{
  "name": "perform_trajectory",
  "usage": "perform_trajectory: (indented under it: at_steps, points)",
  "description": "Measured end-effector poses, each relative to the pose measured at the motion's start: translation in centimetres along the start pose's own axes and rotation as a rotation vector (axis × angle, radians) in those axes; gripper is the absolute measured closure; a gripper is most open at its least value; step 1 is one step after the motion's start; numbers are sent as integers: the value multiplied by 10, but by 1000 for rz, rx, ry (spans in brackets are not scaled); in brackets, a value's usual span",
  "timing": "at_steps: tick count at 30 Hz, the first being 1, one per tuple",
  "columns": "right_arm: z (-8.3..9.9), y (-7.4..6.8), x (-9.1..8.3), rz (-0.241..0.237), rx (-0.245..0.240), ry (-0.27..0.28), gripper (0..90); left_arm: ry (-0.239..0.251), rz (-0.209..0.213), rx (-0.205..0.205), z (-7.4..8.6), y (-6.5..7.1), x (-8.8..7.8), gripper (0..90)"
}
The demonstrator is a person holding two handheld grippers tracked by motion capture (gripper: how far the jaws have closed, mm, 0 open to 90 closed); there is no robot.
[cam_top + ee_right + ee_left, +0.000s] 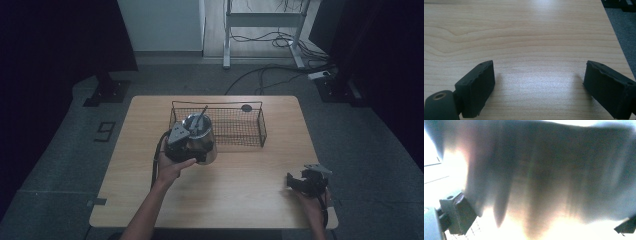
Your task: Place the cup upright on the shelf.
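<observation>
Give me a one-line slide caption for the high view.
Left gripper holds a shiny metal cup beside the wire basket, while the right gripper rests open on the wooden table.

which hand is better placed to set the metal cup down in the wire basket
Left. The left hand-held gripper is clamped on the metal cup right beside the wire basket. The right hand-held gripper sits open and empty near the table's right edge.
</observation>
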State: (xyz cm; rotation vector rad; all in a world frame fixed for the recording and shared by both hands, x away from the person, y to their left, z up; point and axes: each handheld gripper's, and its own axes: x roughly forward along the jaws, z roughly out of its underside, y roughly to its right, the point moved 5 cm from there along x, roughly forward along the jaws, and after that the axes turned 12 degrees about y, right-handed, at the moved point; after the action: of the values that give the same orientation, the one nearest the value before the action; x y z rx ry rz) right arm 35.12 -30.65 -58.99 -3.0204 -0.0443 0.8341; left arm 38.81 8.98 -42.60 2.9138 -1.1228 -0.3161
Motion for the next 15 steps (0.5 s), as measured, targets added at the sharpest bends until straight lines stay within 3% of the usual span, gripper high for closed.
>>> perform_trajectory:
  at_steps: [15]
  points:
    - [0,0,0,1,0,0,99,5,-14,-10,-7,-7,6,37]
